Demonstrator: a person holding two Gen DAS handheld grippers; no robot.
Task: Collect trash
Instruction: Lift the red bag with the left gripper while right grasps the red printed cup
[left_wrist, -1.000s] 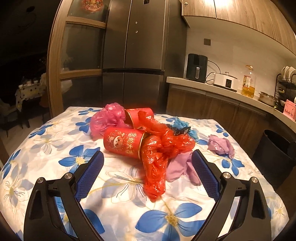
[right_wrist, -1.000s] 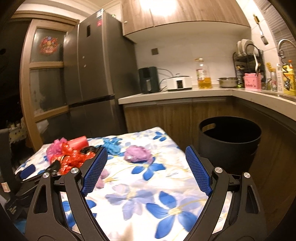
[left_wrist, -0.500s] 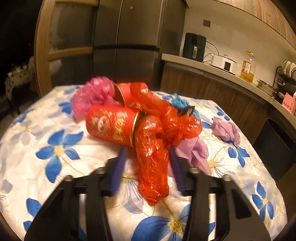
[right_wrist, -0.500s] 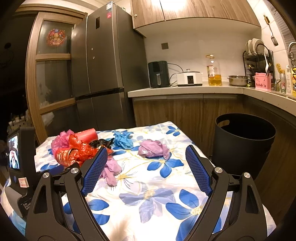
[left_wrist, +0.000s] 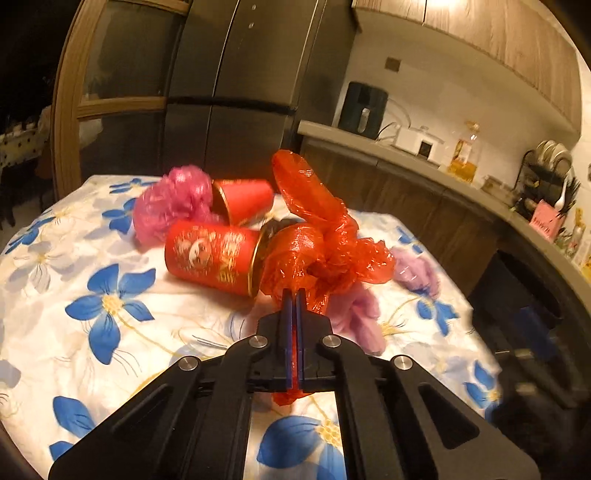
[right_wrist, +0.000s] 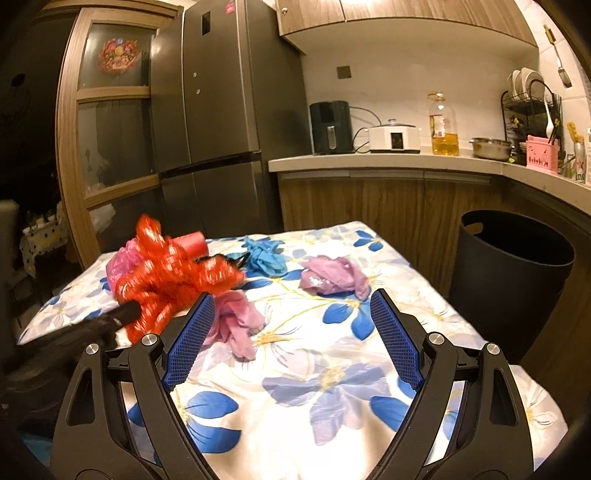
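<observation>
A flowered cloth (left_wrist: 110, 302) covers the table; at its far left lies a crumpled pink bag (left_wrist: 173, 201), touching a red cup (left_wrist: 243, 201) that lies on its side just behind a printed red can (left_wrist: 210, 256), also on its side; right of the can, and touching its gold rim, rises a crinkled red bag (left_wrist: 321, 236), lifted partly off the cloth; the left gripper (left_wrist: 294, 295) is clamped on the lower end of that bag, its blue pads pressed together with red film squeezed between them and a tail hanging out below. Just right of the red bag lies a pale pink bag (right_wrist: 236, 321), flat on the cloth; behind it sits a blue bag (right_wrist: 264, 256); further right, apart from the others, a lilac bag (right_wrist: 332, 277) rests near the table's middle. The right gripper (right_wrist: 291, 332) hovers above the near part of the cloth, jaws wide apart with nothing between them, the pale pink bag just beyond its left pad. Past the table's right edge, on the floor before the wooden counter (right_wrist: 388, 162), stands a black bin (right_wrist: 513, 280), mouth open.
</observation>
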